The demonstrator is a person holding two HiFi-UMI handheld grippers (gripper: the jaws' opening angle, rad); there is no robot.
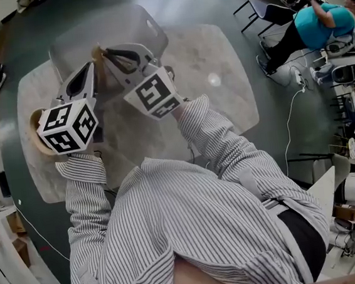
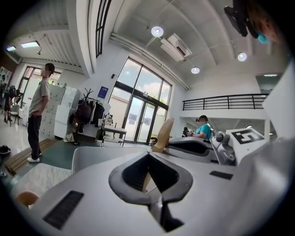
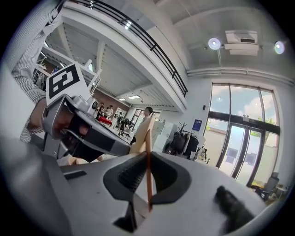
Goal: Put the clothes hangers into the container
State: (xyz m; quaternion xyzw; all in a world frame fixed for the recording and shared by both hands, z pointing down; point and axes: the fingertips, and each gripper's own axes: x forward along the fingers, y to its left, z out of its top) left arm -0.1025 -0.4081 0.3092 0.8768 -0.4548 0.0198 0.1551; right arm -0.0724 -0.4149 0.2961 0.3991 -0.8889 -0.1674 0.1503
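Observation:
A pale wooden clothes hanger [image 1: 97, 54] is held up between my two grippers, over a clear plastic container [image 1: 151, 26] on the table. My left gripper [image 1: 88, 70] grips it from the left and my right gripper [image 1: 110, 54] from the right, fingertips close together. In the left gripper view, the left gripper [image 2: 148, 156] is shut on the hanger [image 2: 163, 134], which rises past the container's rim [image 2: 92, 155]. The right gripper [image 3: 148, 156] is shut on the hanger's thin edge [image 3: 148, 138] in the right gripper view, with the left gripper [image 3: 76, 131] close beside it.
The container stands at the far side of a pale marble table [image 1: 222, 83]. A round wooden item [image 1: 35, 130] lies at the table's left edge. One person [image 2: 39, 115] stands on the floor to the left, and a seated person [image 1: 319, 23] is far right.

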